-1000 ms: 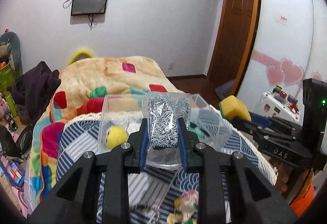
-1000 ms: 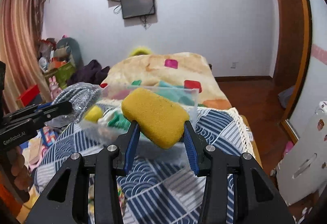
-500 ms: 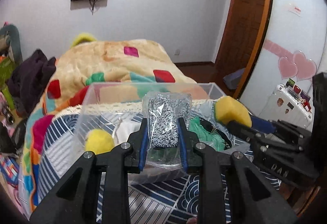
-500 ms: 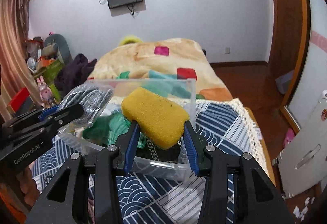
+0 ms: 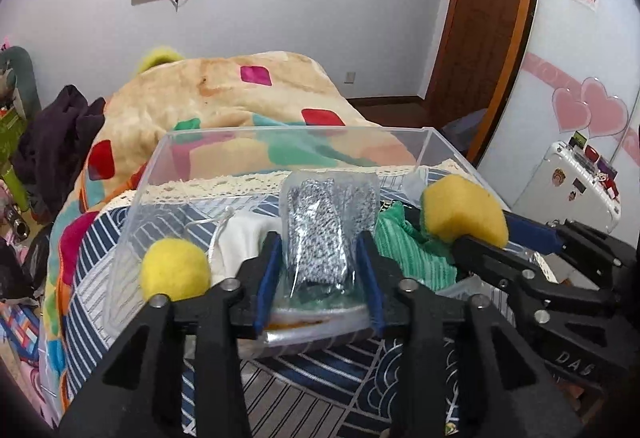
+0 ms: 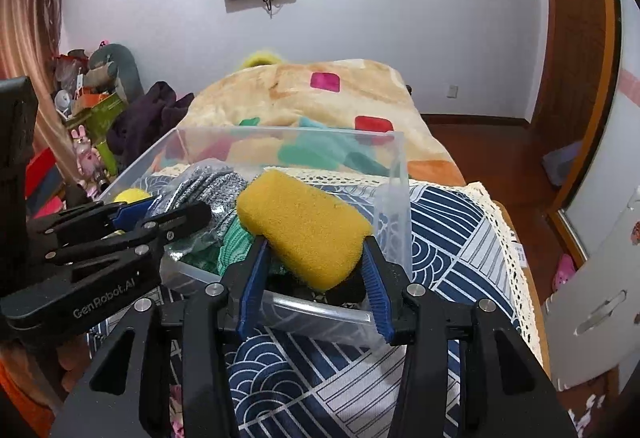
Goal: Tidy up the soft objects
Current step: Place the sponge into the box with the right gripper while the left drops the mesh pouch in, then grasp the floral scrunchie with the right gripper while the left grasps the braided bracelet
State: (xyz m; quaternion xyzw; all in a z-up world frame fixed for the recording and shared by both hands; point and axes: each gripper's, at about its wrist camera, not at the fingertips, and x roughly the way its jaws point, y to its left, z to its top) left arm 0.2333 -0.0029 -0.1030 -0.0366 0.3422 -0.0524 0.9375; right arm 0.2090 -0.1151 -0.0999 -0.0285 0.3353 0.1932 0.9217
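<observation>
Left gripper (image 5: 320, 258): jaws clamped on bagged speckled cloth (image 5: 324, 234), held over clear bin (image 5: 296, 132). Right gripper (image 6: 314, 264): jaws clamped on yellow sponge (image 6: 304, 228), above bin's near edge.

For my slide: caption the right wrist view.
Right gripper holds a yellow sponge over the clear bin.

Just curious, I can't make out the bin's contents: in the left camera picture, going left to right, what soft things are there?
Yellow ball → white cloth → bagged speckled cloth → green cloth → yellow sponge.
</observation>
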